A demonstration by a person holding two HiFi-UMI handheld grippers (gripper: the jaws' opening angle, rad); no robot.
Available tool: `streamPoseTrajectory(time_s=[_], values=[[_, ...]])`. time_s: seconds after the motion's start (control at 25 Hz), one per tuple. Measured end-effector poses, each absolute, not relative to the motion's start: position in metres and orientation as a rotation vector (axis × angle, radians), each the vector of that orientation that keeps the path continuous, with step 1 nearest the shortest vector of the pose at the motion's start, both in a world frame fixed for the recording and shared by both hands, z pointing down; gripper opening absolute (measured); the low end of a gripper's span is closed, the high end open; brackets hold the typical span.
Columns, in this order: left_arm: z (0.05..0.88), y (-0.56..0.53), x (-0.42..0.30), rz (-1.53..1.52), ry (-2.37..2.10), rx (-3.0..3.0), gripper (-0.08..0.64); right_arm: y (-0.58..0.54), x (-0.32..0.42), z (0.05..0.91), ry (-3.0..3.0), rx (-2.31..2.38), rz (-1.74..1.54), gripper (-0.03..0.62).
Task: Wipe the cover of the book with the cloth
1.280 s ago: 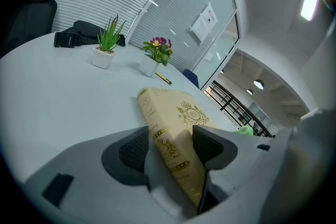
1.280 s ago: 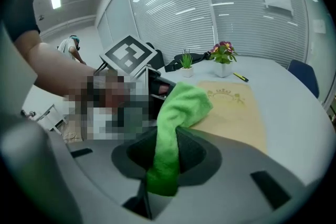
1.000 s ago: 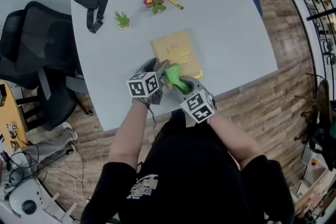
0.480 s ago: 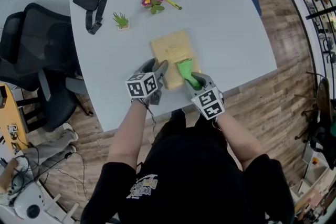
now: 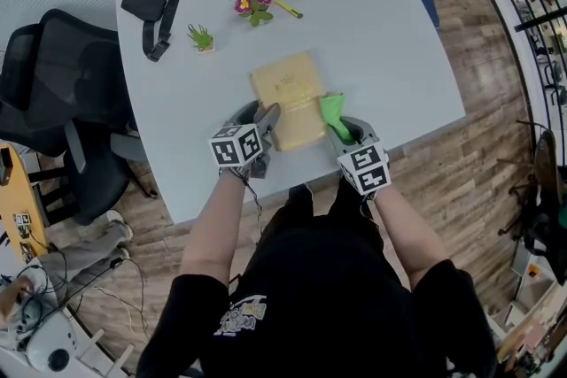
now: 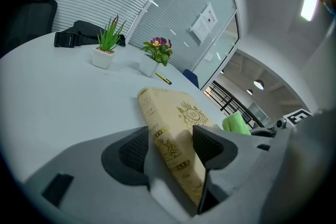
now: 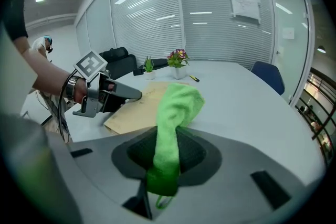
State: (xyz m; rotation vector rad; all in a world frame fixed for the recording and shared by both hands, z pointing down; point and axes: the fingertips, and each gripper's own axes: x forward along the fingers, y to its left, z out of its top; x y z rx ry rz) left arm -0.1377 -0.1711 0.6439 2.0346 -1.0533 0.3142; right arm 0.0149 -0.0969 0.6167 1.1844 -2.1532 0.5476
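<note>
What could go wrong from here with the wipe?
1. The left gripper pinches the book only at its near corner, so a sideways stroke may pivot it.
2. The cloth sticks out of the right gripper as a narrow bunch at the book's right edge; it may wipe little or drag free.
3. The book lies near the table's front edge; a pull toward the person might slide it off.
</note>
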Motion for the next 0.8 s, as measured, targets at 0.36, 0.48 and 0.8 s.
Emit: streamPoseTrajectory(time_s=[0.36, 0.48, 0.8], values=[[0.644, -0.170, -0.140, 0.309, -1.054, 2.022, 0.265, -0.108, 0.050, 0.604, -2.110, 1.278, 0.578, 0.098], [0.637, -0.170, -0.142, 0.313, -1.081, 2.035, 0.265, -0.114, 0.050, 0.591, -2.146, 1.284, 0.584, 0.098], [0.583, -0.170, -0.146, 0.242, -1.210, 2.118, 0.264, -0.138, 0.039, 0.544, -2.300, 1.217, 0.512, 0.098]])
